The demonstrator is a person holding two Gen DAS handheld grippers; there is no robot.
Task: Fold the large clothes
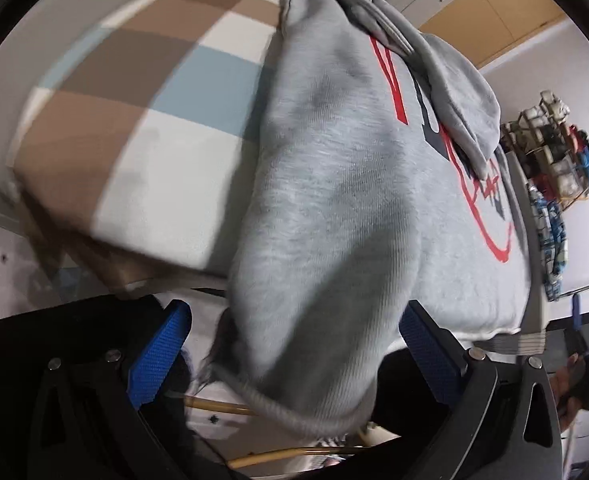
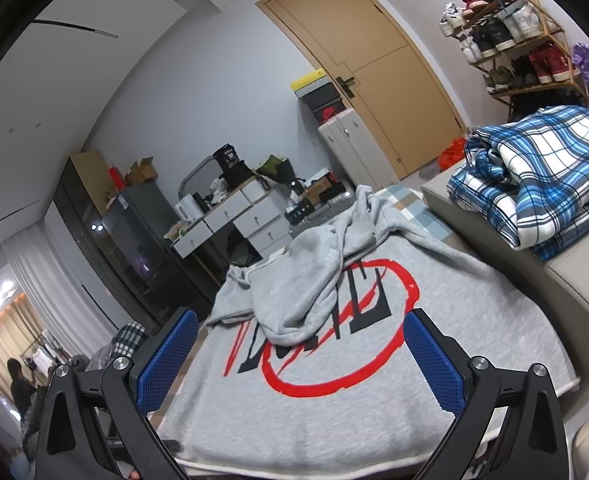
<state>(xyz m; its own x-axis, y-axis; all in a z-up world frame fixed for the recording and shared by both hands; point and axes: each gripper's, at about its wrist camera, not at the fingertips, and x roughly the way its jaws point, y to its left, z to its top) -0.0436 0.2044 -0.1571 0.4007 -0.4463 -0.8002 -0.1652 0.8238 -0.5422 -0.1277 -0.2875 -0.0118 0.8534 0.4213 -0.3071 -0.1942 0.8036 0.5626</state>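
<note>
A grey sweatshirt (image 2: 334, 400) with a red and black print lies flat on the bed, its hem toward me in the right wrist view. One sleeve (image 2: 306, 280) is folded across the print. In the left wrist view a grey sleeve (image 1: 326, 260) runs down between the blue fingers (image 1: 162, 356) of my left gripper (image 1: 294, 356), which stands wide open around it; the cuff hangs blurred below the fingers. My right gripper (image 2: 298, 360) is open above the lower half of the sweatshirt, with nothing between its pads.
The bed has a brown, blue and white checked cover (image 1: 134, 100). A folded blue plaid blanket (image 2: 534, 184) sits on the padded bed edge at right. Beyond are a door (image 2: 374, 60), a shoe rack (image 2: 510, 36), a cluttered desk (image 2: 234, 216), and a person (image 2: 20, 384) far left.
</note>
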